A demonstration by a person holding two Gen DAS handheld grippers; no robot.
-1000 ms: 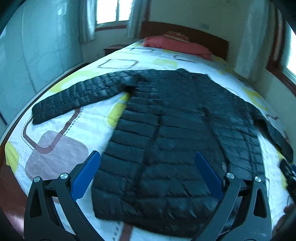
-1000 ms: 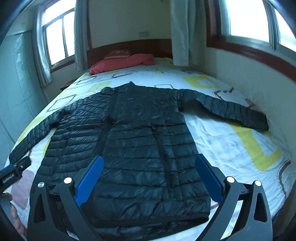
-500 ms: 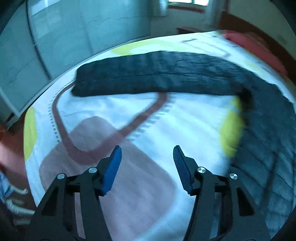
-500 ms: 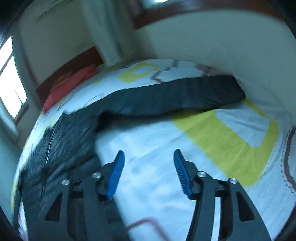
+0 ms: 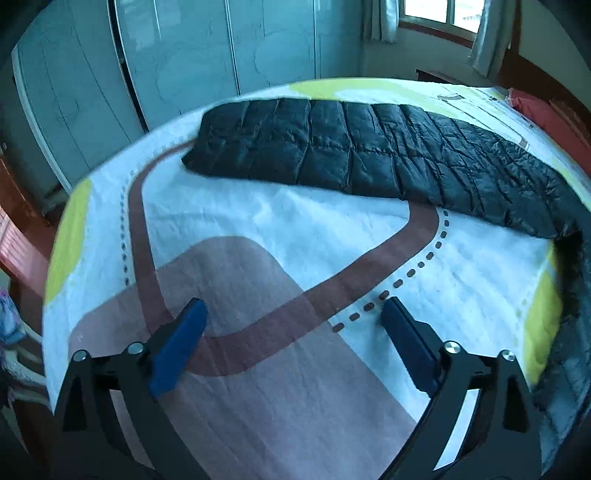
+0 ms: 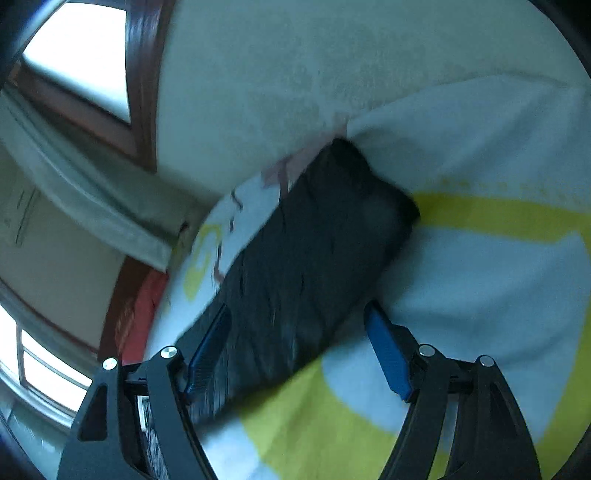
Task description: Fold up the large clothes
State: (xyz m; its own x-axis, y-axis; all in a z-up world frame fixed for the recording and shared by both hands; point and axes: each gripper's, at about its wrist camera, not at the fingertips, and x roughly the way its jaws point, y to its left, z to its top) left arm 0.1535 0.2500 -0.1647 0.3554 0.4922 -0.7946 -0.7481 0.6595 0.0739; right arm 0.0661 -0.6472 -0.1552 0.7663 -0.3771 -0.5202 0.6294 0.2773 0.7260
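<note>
On bed — jacket unfolded, sleeves out. Left hand-held gripper just reopened wide, empty; right hand-held gripper part-open, straddling sleeve — ungripped.

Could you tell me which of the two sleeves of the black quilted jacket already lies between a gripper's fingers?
The sleeve before the right gripper: it lies between its open blue fingers. The sleeve ahead of the left gripper lies well beyond its fingers.

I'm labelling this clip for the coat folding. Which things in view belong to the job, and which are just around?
Job:
black puffer coat, sleeves spread flat
left gripper, open over the bedsheet
right gripper, open, a sleeve between its fingers

Just around:
red pillow
curtains
wardrobe doors
</note>
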